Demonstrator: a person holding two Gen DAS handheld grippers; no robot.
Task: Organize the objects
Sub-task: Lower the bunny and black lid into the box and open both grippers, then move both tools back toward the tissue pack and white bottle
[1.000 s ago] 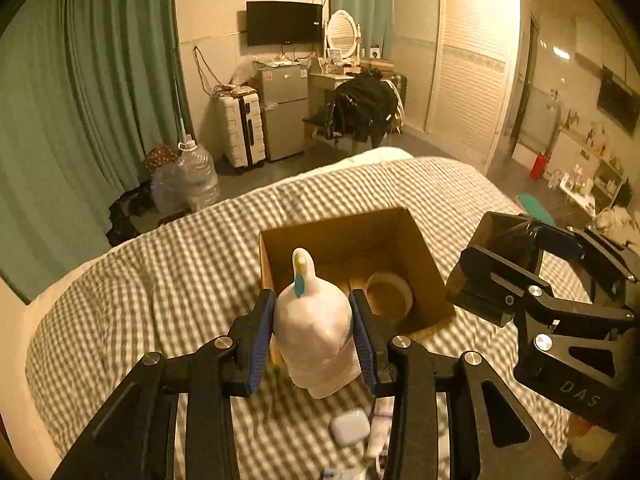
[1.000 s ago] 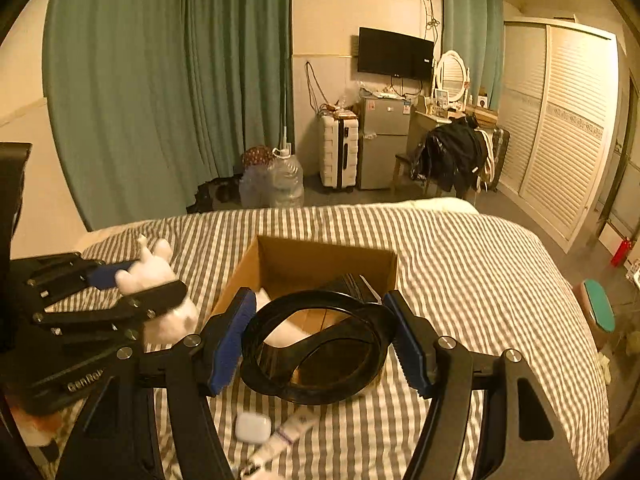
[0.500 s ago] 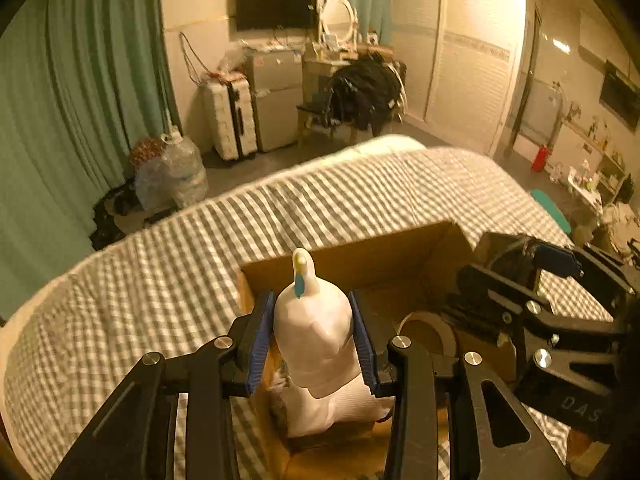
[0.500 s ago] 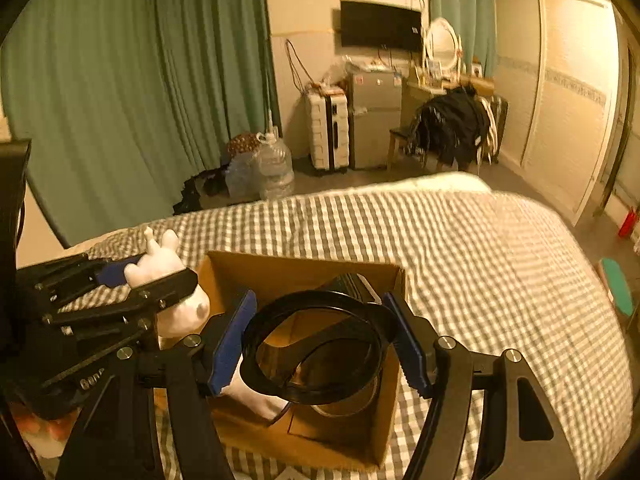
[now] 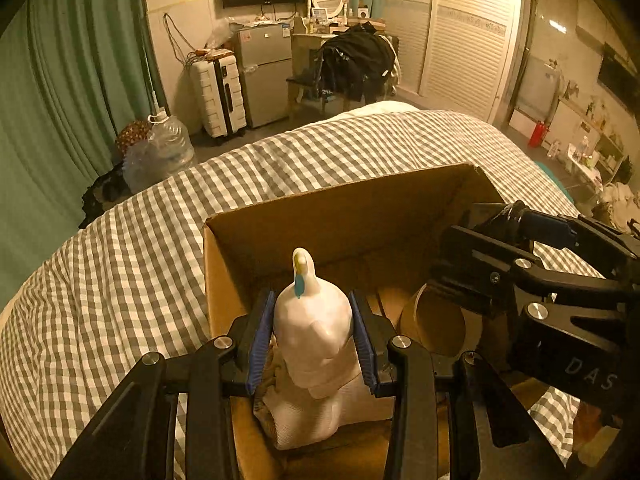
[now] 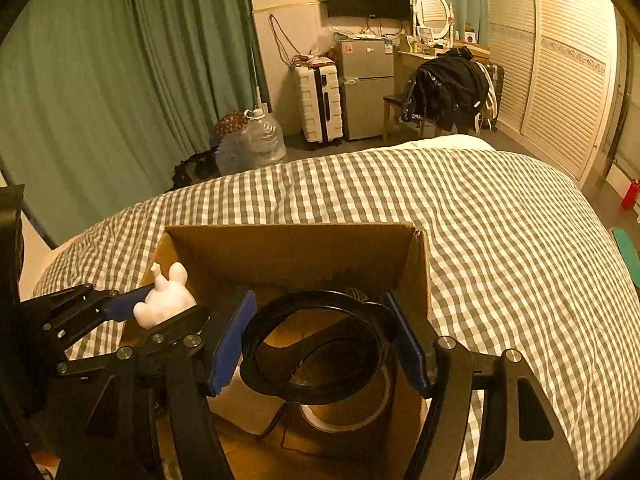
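Observation:
An open cardboard box [image 5: 344, 204] stands on the checked bed; it also shows in the right wrist view [image 6: 288, 244]. My left gripper [image 5: 312, 332] is shut on a white plush toy [image 5: 312, 320] with a yellow and blue tip, held over the box's left part. The toy also shows in the right wrist view [image 6: 166, 300]. My right gripper [image 6: 320, 344] is shut on a coiled black belt [image 6: 316, 360], held over the box's right part, above a roll of tape [image 6: 348, 416]. The tape also shows in the left wrist view [image 5: 436, 328].
The grey-and-white checked bedspread [image 6: 500, 240] surrounds the box. The two grippers are close side by side above the box. Beyond the bed are a water jug [image 5: 164, 148], a white suitcase [image 5: 218, 92], a small fridge [image 5: 266, 72] and green curtains.
Both grippers have moved forward from in front of the box to over its inside, each still holding its object. The small items on the bed near me have dropped out of view.

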